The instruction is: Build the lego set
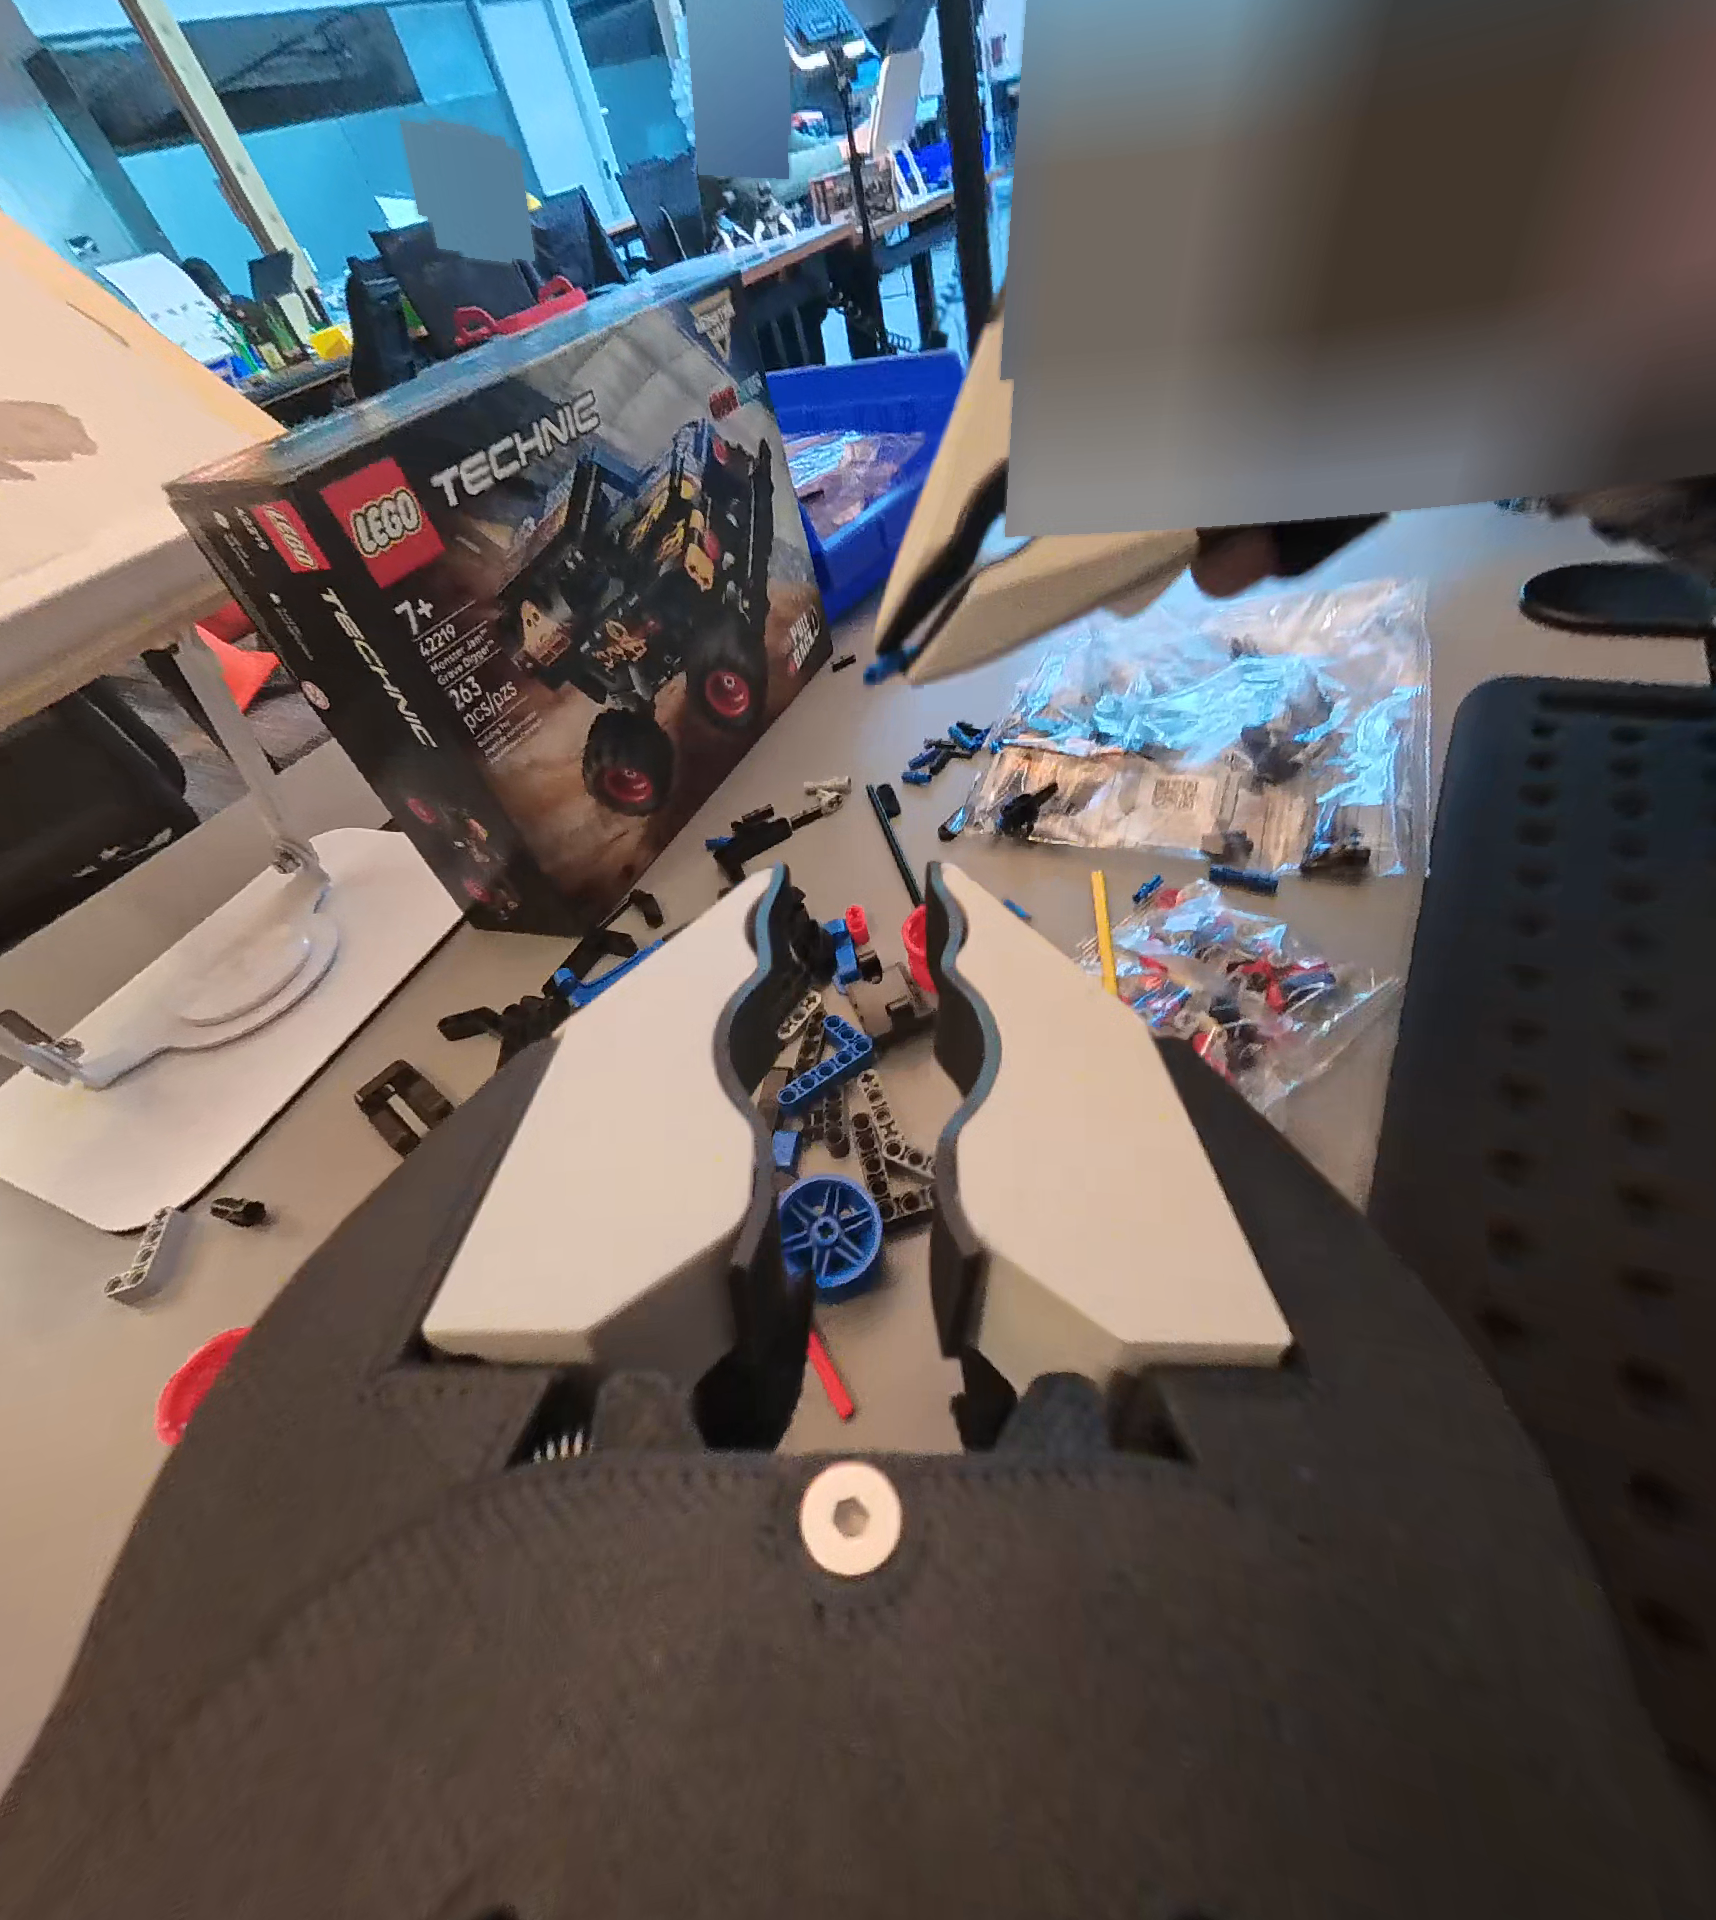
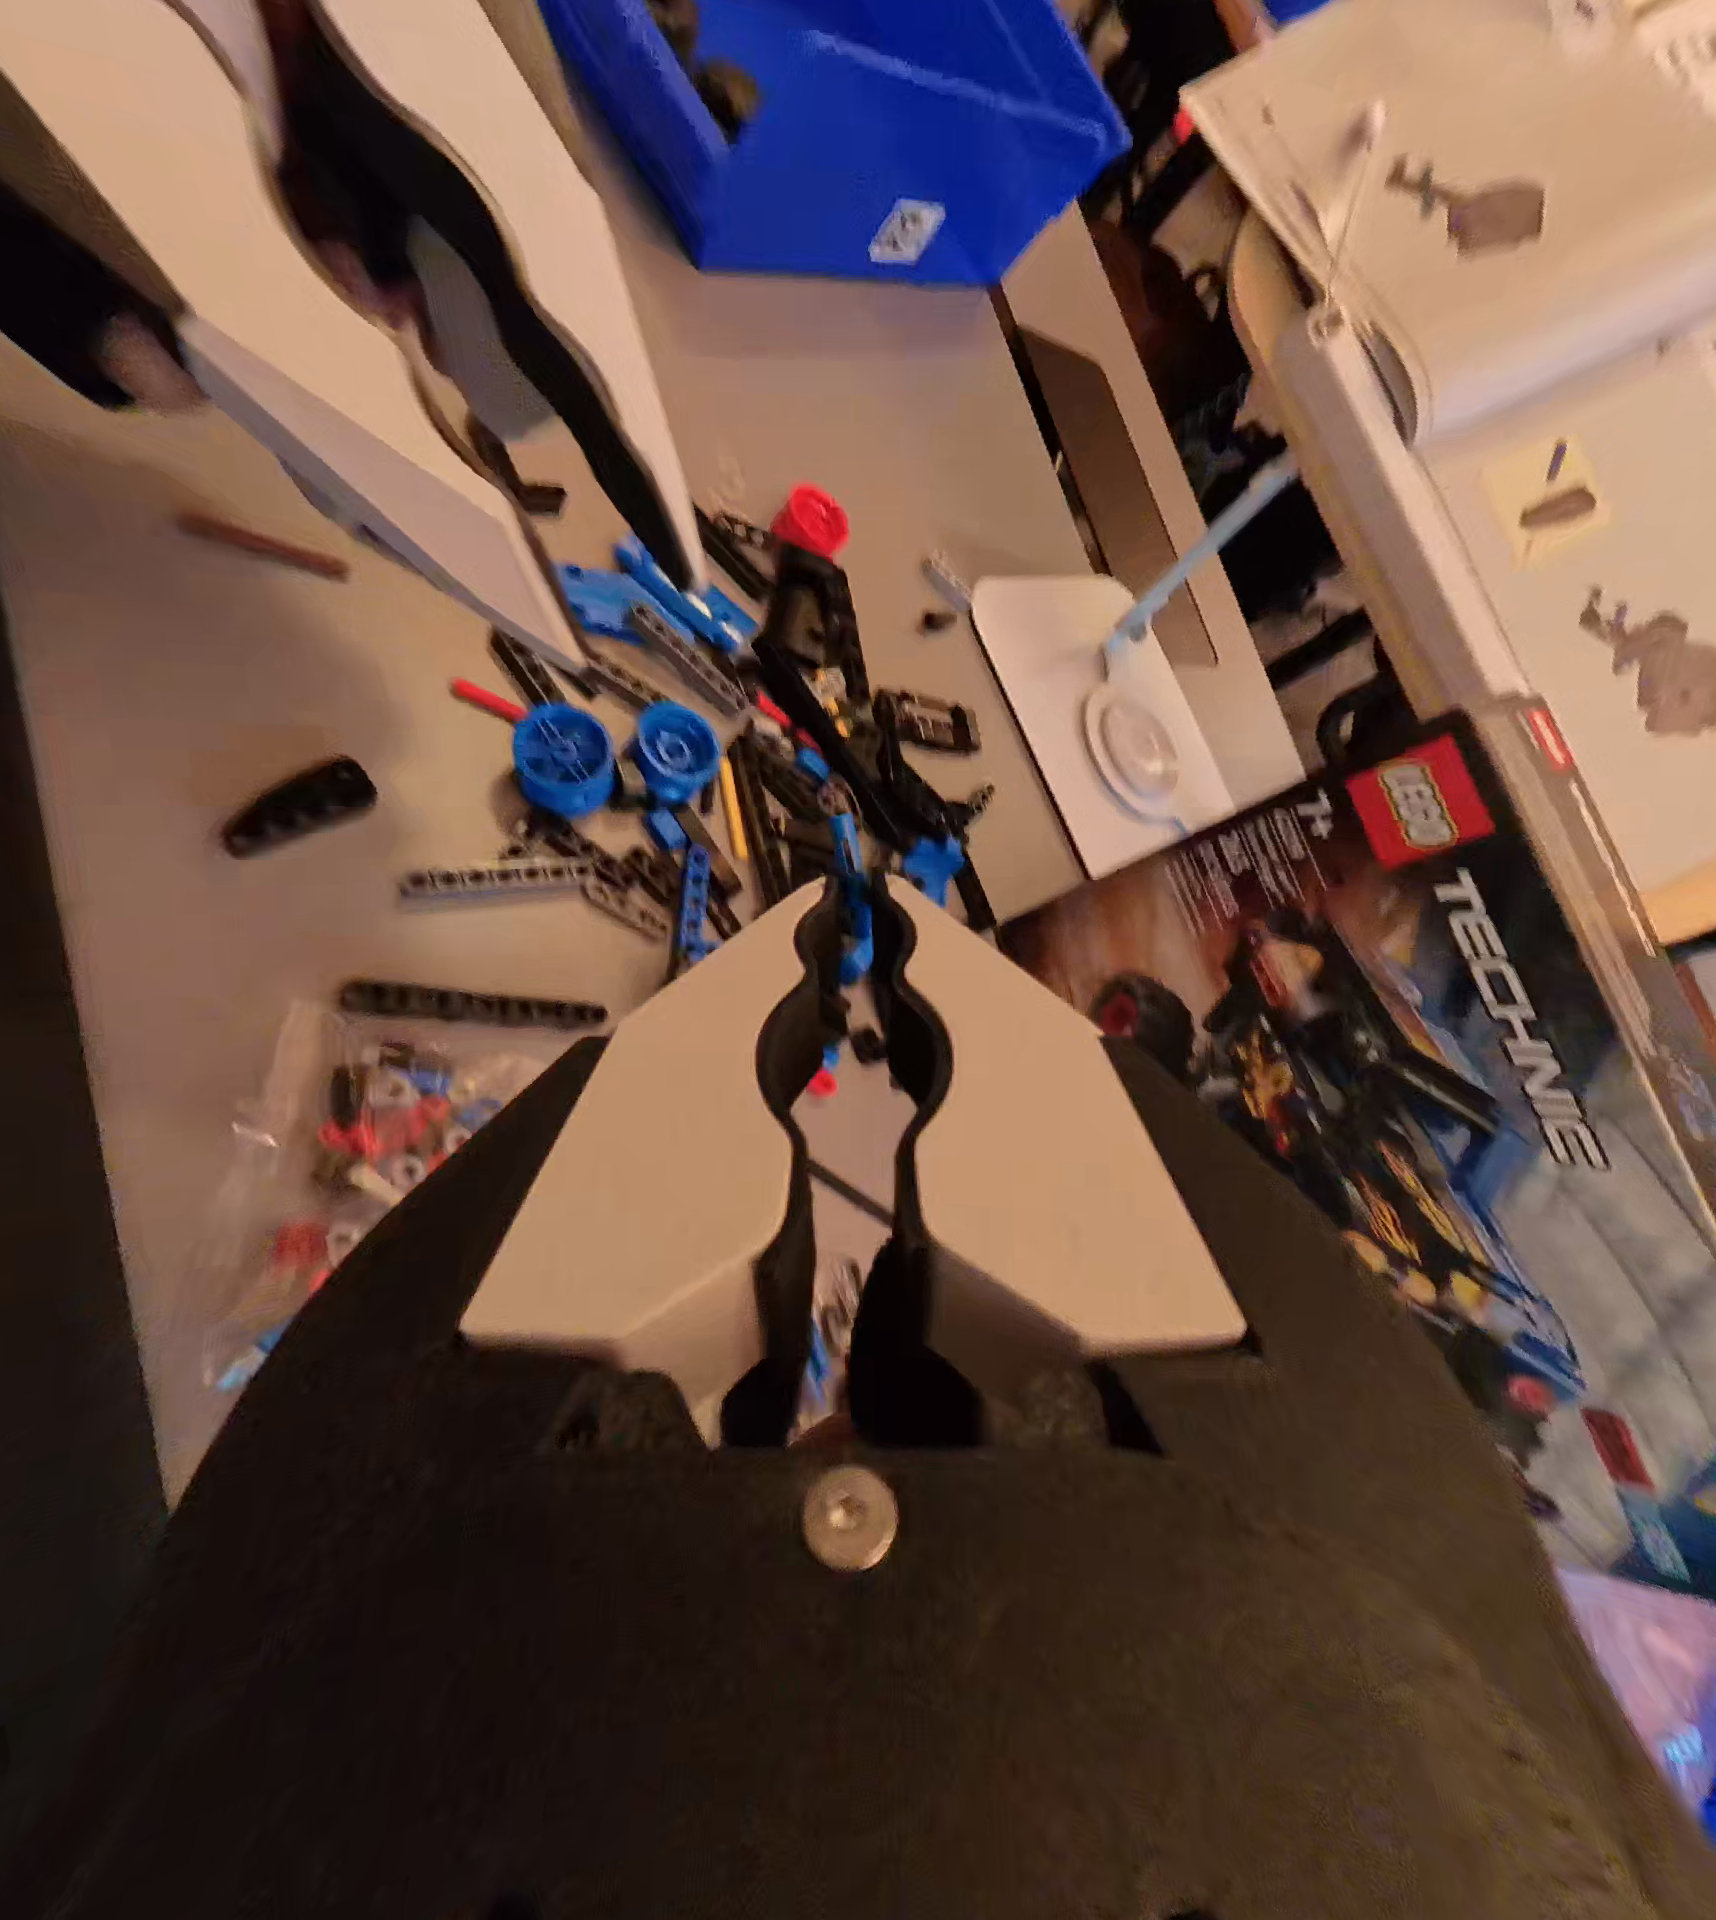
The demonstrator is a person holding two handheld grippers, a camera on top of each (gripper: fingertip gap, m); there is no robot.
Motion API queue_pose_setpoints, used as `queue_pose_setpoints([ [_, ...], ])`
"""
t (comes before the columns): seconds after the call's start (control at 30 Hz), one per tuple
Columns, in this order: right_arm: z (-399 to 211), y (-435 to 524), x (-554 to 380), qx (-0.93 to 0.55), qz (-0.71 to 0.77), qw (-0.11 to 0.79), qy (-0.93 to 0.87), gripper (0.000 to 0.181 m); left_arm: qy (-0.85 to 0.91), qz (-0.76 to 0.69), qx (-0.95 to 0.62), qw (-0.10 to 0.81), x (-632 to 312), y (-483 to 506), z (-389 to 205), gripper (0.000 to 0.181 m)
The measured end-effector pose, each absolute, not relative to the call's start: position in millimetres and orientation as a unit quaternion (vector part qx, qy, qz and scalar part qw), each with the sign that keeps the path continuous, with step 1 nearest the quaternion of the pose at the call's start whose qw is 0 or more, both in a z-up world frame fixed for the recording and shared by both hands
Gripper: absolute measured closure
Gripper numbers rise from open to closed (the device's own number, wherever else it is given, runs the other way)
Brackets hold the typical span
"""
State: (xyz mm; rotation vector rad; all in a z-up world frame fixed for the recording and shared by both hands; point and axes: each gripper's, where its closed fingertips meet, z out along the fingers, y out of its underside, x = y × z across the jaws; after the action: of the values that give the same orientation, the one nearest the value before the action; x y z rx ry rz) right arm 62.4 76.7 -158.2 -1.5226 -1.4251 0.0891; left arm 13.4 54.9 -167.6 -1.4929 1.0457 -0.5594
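Right gripper (image 2: 854, 891) pinches blue piece (image 2: 858, 938).

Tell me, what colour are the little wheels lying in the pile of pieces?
Blue. The two wheels show best in the right wrist view.

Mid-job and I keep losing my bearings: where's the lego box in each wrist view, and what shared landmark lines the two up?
Left wrist view: the lego box stands upright, upper left of centre, beyond the left tongs.
Right wrist view: the lego box runs tilted along the right side, right of the right tongs.
Shared landmark: the blue bin, beside the box in both.
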Motion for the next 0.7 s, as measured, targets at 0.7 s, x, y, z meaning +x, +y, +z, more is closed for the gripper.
queue_pose_setpoints([
  [0.7, -168, 57, 12, -0.527, 0.013, 0.585, -0.616, 0.178, 0.376, -0.302, -0.658, 0.578, 13, 60, -157, 0.170],
])
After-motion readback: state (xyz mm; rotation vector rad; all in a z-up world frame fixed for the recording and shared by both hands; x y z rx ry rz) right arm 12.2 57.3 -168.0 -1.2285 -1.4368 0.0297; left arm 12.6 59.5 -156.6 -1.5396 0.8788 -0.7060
